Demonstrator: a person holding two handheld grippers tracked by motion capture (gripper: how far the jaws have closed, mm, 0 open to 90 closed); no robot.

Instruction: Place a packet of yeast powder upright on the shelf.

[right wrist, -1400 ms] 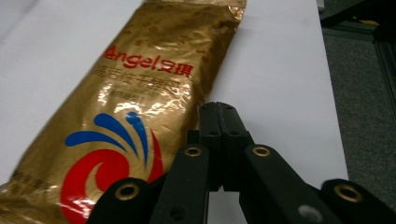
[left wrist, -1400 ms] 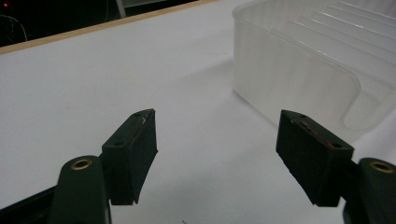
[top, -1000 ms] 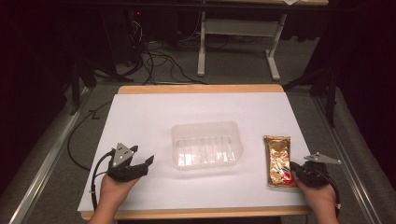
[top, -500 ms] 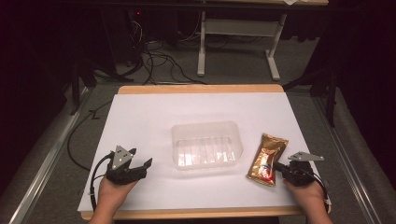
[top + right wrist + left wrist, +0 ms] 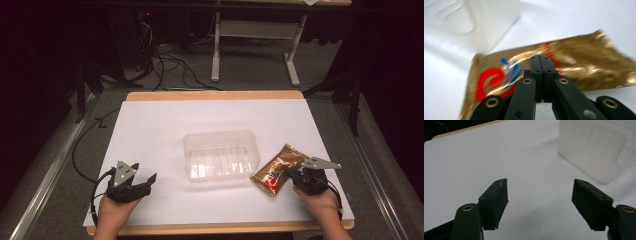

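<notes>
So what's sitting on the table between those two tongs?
In the high view, a clear plastic tray sits between the open left tongs and the right tongs, which pinch a gold snack packet.

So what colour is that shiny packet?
Gold packet, with a red swirl and blue marks; the right gripper view shows it best.

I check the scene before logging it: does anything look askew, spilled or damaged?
Nothing spilled or damaged. The gold packet lies askew, angled toward the clear tray, because the right hand-held gripper is shut on its edge. The left hand-held gripper rests open.
</notes>
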